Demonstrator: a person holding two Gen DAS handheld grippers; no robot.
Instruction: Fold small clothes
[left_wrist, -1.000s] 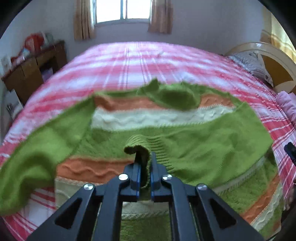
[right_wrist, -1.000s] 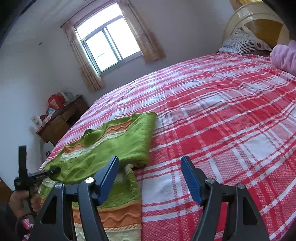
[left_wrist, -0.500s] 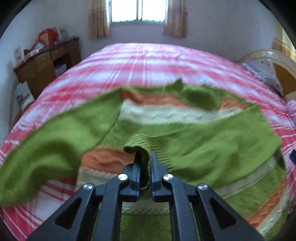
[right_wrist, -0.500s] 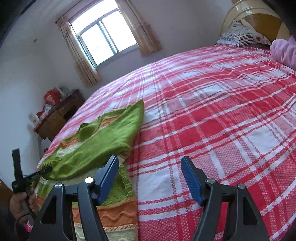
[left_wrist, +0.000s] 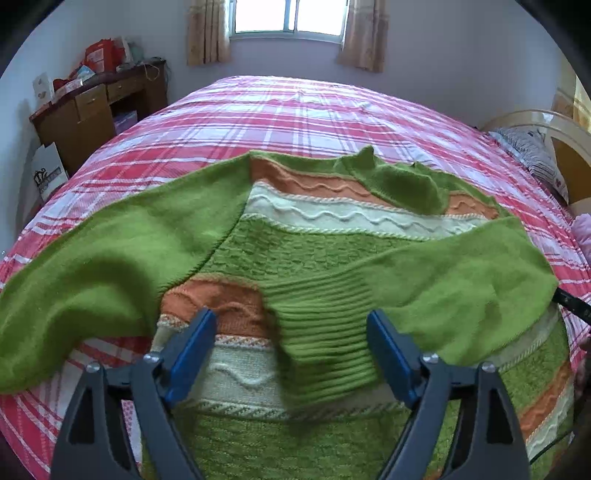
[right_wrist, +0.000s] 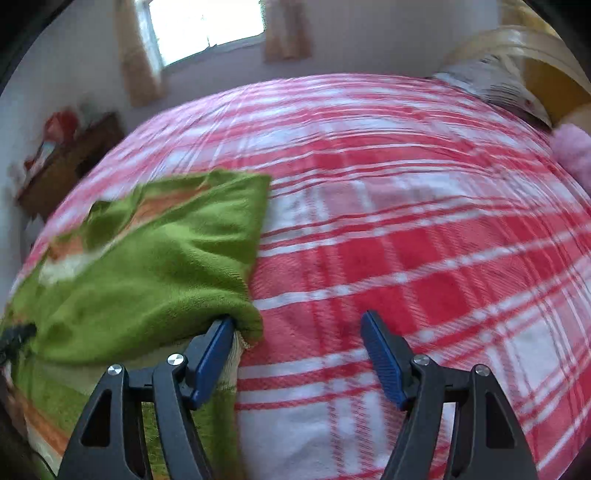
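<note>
Left wrist view: striped green sweater (left_wrist: 317, 251) spread flat on red plaid bedspread (left_wrist: 295, 114); one sleeve folded across body, ribbed cuff (left_wrist: 325, 332) lying between blue pads; left gripper (left_wrist: 291, 350) jaws have just been opening, now spread wide, pads clear of cuff.

Right wrist view, blurred: right gripper (right_wrist: 299, 354) spread, nothing pinched; left pad at sweater's folded edge; right pad over bare bedspread.
</note>
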